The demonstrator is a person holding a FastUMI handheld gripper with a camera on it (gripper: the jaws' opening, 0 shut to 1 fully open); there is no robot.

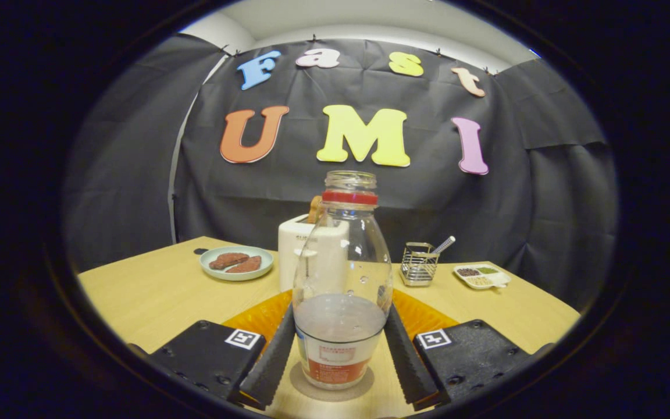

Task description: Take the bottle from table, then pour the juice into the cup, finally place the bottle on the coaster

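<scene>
bottle (342, 279): clear glass, red neck ring, uncapped, upright, pale juice filling its lower third | stands on round grey coaster (331, 389) at bench near edge | between the fingers (273, 359), both against its sides

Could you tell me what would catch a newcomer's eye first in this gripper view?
The clear bottle, uncapped with a red neck ring and partly full, stands upright on a round coaster between the gripper's two fingers, which flank its lower sides. Whether they press on it I cannot tell. Beyond it stands a white toaster, with a plate of two brown pieces to one side and a wire basket to the other.
</scene>
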